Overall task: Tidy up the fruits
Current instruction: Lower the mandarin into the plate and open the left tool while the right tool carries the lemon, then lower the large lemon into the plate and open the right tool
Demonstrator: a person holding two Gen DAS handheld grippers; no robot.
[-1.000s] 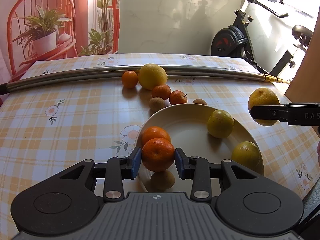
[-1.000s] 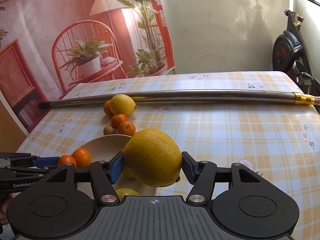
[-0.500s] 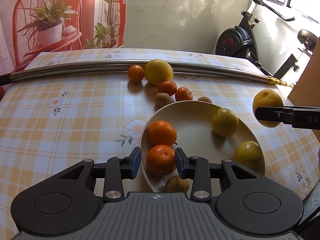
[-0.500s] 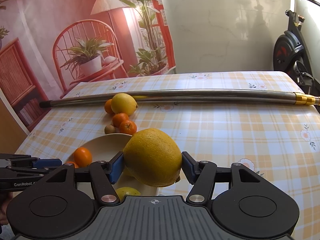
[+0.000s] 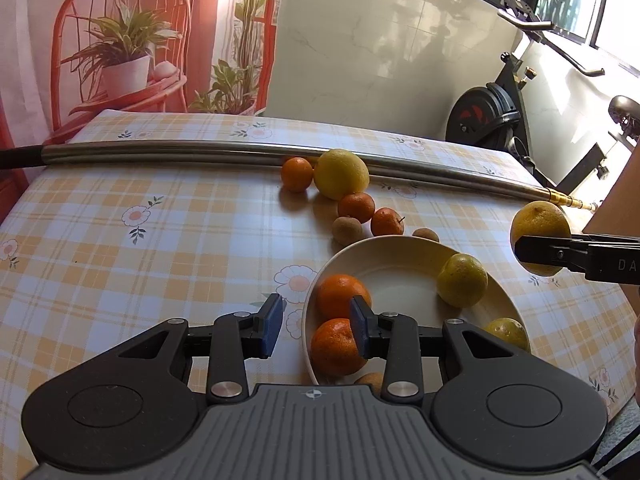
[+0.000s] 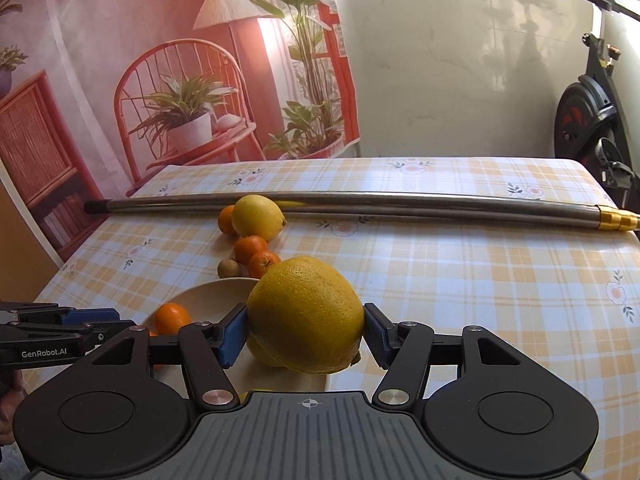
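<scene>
Left tool point(image 5: 316, 326) now off mandarin point(image 5: 335, 346) (right tool point(image 6: 305, 334) gripping lemon point(image 6: 306, 314)).

A large yellow dimpled citrus fruit point(image 6: 306, 316) fills the lower centre of the right wrist frame. A shallow cream round bowl point(image 5: 404, 276) holds two glossy orange mandarins point(image 5: 343, 295) at left and two yellow-green fruits point(image 5: 462, 280) at right. Loose mandarins point(image 5: 356, 207) lie above it.

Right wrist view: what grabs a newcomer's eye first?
The big yellow citrus clamped in the right gripper, filling the middle of the frame above the bowl. Behind it, a long steel pipe lies across the checked tablecloth, with loose fruit trailing from it toward the bowl.
</scene>
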